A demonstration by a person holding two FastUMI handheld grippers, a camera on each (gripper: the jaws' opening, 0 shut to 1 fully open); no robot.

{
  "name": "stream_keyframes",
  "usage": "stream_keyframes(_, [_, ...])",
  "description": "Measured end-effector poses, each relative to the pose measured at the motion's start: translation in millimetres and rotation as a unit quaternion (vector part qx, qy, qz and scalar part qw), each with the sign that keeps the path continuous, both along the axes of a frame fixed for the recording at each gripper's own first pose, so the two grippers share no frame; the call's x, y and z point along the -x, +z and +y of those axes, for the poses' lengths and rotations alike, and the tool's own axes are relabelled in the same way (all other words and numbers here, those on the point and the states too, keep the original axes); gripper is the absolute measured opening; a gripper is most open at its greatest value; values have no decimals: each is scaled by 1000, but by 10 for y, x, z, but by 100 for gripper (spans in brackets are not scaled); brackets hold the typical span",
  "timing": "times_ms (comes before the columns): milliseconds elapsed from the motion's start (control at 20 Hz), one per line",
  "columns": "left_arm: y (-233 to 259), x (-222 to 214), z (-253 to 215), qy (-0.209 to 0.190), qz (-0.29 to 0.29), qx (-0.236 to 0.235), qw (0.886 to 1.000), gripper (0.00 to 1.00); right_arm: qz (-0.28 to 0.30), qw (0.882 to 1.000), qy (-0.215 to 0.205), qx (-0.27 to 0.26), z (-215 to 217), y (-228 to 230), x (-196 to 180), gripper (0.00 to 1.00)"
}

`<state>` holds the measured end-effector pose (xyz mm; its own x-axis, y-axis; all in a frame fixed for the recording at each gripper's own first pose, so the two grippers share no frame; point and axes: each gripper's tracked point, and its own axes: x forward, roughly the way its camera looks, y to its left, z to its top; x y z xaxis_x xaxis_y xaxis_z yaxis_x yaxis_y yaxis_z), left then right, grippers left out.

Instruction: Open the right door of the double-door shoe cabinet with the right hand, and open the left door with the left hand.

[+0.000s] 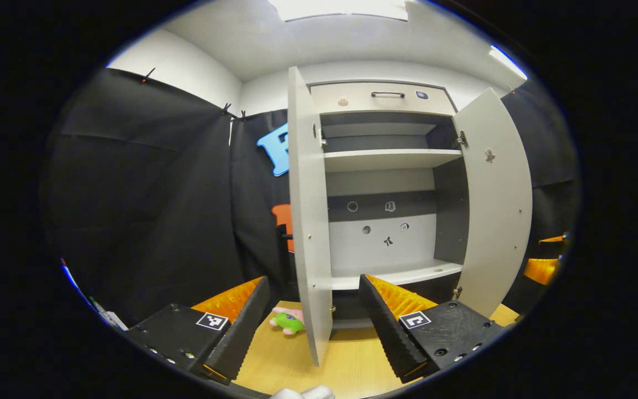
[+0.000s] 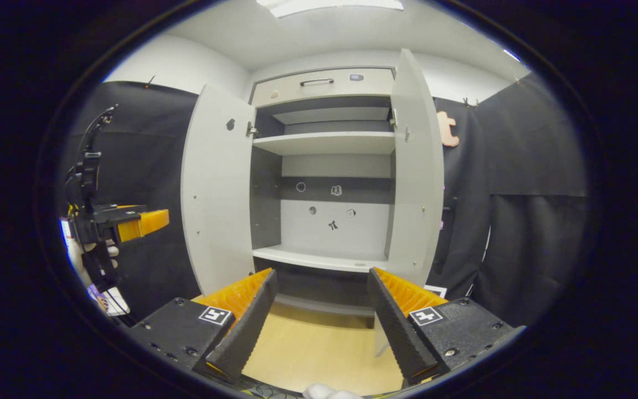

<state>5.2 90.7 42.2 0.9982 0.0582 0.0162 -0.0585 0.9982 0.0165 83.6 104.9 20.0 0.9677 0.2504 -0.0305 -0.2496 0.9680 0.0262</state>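
Left tongs [image 1: 314, 318]: black screwed housings bearing square black-and-white markers; right tongs [image 2: 322, 316]: likewise, with ridged inner faces.

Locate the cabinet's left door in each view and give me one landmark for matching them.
Left gripper view: the left door stands open, seen nearly edge-on at centre, between this gripper's fingers.
Right gripper view: the left door is swung open, left of centre, its inner face showing.
Shared landmark: the drawer handle at the cabinet's top.

You face black cloth walls [image 1: 147, 183] left of frame, white wall [image 1: 186, 66] above, ceiling light panel [image 1: 341, 8] top centre, wooden floor [image 1: 352, 360] below.
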Motion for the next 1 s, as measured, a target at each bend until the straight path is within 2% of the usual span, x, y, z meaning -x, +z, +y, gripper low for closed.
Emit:
stream_keyframes(200, [-150,-5,-468,-31,11,5,999,96,-7,999,-31,-2,-99,25,-35,100])
stream_keyframes(450, [-389,121,-888,-56,29,11,998,97,0,999,-48,-16,-156,11,-28,100])
stream_keyframes(650, [-436,203,-935,-46,39,10,998,96,3,998,-50,-25,-161,9,-39,100])
stream_keyframes(1000, [-318,233,-970,-42,23,7,999,96,11,998,-54,-28,-184,-15,-21,100])
